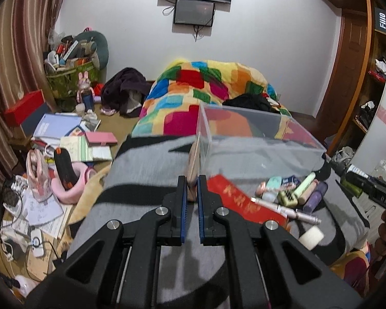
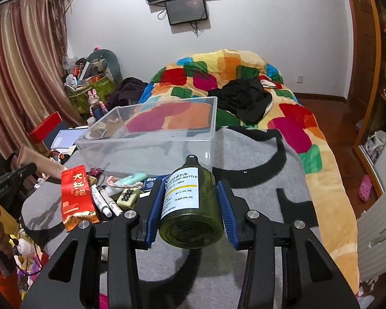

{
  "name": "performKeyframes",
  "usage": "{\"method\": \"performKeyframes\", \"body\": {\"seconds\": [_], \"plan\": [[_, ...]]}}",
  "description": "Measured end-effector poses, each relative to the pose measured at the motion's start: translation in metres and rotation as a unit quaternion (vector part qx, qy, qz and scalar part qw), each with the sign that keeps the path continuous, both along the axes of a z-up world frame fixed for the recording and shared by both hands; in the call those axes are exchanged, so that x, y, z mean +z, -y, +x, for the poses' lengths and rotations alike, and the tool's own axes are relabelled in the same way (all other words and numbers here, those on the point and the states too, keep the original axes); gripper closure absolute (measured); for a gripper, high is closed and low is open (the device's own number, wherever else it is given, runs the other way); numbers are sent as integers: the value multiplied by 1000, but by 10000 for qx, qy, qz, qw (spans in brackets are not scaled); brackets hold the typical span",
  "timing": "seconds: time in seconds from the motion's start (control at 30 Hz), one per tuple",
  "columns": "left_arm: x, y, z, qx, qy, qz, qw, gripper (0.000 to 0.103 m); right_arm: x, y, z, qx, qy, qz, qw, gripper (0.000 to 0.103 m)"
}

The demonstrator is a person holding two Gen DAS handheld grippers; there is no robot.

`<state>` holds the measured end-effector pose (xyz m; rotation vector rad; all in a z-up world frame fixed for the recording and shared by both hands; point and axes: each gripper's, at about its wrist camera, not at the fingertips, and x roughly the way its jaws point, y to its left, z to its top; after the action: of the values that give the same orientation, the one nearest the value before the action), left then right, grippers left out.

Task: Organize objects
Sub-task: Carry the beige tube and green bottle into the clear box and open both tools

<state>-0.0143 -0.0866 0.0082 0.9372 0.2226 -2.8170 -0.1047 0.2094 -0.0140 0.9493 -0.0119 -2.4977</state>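
My left gripper (image 1: 192, 182) is shut on a thin tan flat object (image 1: 193, 164), held just left of a clear plastic box (image 1: 257, 139) on the grey blanket. My right gripper (image 2: 191, 188) is shut on a green pump bottle (image 2: 190, 206) with a white label, held above the blanket just in front of the clear box (image 2: 151, 128). A red tea packet (image 2: 76, 198), pens (image 2: 103, 200), a mint tube (image 2: 131, 179) and other small items lie in front of the box. The left gripper with the tan object shows at the left edge of the right wrist view (image 2: 38, 164).
A colourful patchwork quilt (image 1: 205, 90) with black clothes lies behind the box. Books, papers and a pink slipper (image 1: 67, 180) clutter the surface at left. A full green basket (image 1: 69, 77) stands by the curtain. Wooden shelves (image 1: 368, 90) stand at right.
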Motion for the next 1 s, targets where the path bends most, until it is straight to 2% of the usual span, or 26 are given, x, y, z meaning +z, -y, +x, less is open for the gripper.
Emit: {"method": "performKeyframes", "body": {"seconds": [0.37,0.73,1.0], "plan": [[29,-2,-25,-35,-363,-204,9991,97,9,9,-4,127,-156,9,9998,64],[60,-3,-49,-144,-708,-69,9974,97,28,26,-26,287,-311,-140,9990,64],[70,-11,-79,-162,-797,-166,9965,97,36,40,-51,384,-315,-221,9985,64]]}}
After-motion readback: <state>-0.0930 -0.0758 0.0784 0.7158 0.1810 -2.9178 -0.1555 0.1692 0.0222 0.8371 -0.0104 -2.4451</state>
